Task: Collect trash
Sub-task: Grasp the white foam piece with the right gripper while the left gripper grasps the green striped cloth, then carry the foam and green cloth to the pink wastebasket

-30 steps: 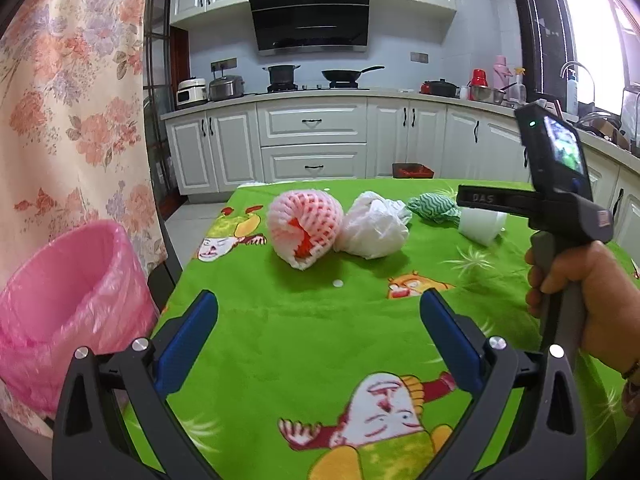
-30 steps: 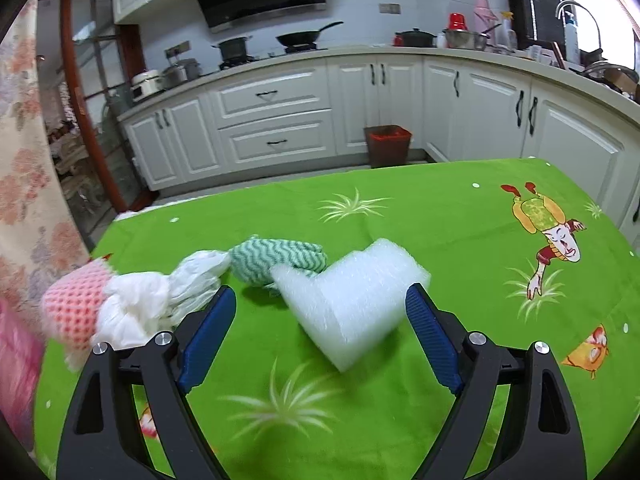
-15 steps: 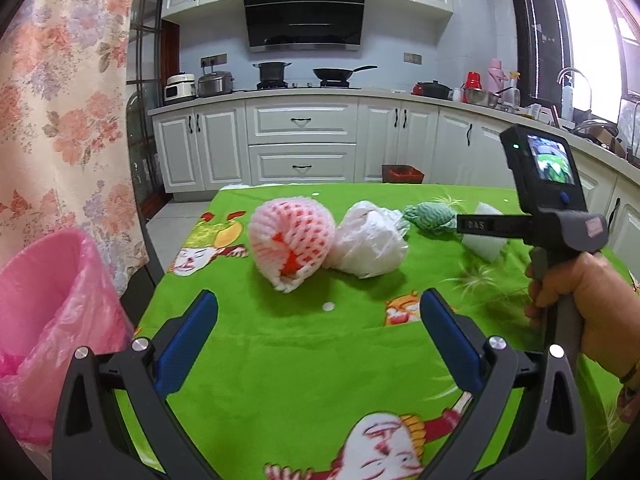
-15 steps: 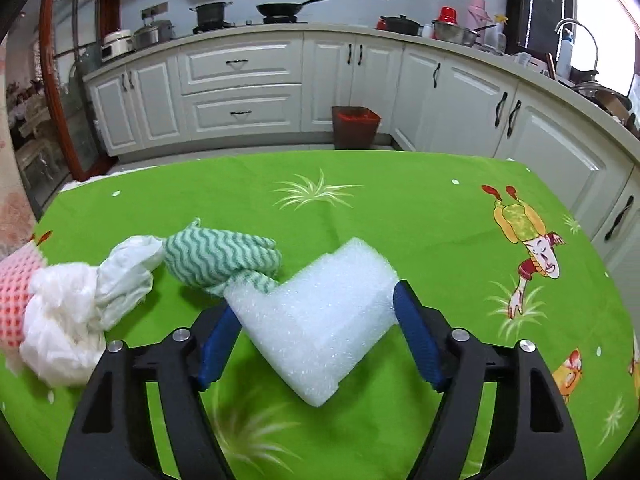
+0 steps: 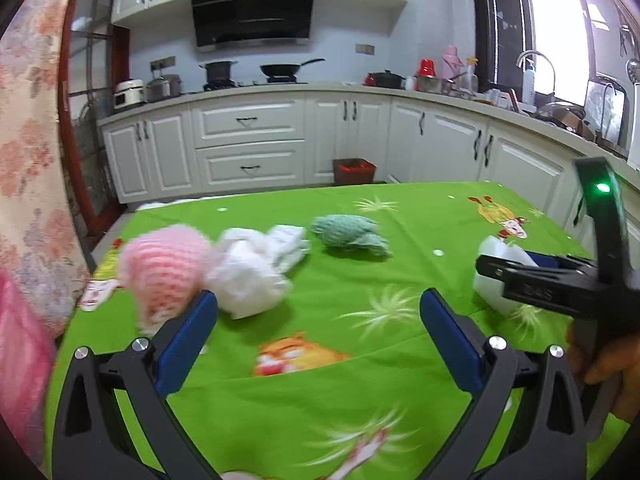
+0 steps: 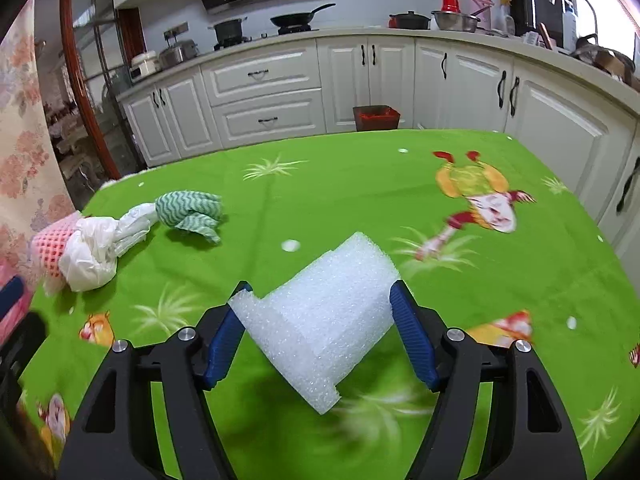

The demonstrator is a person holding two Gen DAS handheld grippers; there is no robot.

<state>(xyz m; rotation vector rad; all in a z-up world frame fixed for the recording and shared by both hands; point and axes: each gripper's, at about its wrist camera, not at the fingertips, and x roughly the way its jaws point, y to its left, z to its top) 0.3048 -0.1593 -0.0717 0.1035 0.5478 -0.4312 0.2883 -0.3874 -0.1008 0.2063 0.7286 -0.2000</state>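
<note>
Right gripper [image 6: 316,320]: blue pads pinching white L-shaped foam block [image 6: 324,320] at both sides.
Left gripper [image 5: 318,320]: spread wide, nothing between pads.
Left view only: pink bag-lined bin [image 5: 20,360] at far left, blurred, probably a bin.
Ahead-left of right gripper: pink foam fruit net [image 6: 52,244], crumpled white plastic bag [image 6: 96,252], green-striped cloth [image 6: 190,214].
Surface: green cartoon-print tablecloth [image 6: 340,184].
Room: white kitchen cabinets [image 5: 248,140].

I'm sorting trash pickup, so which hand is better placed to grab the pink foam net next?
Left. The left gripper is open beside the pink foam net, while the right gripper already clamps the white foam piece.
</note>
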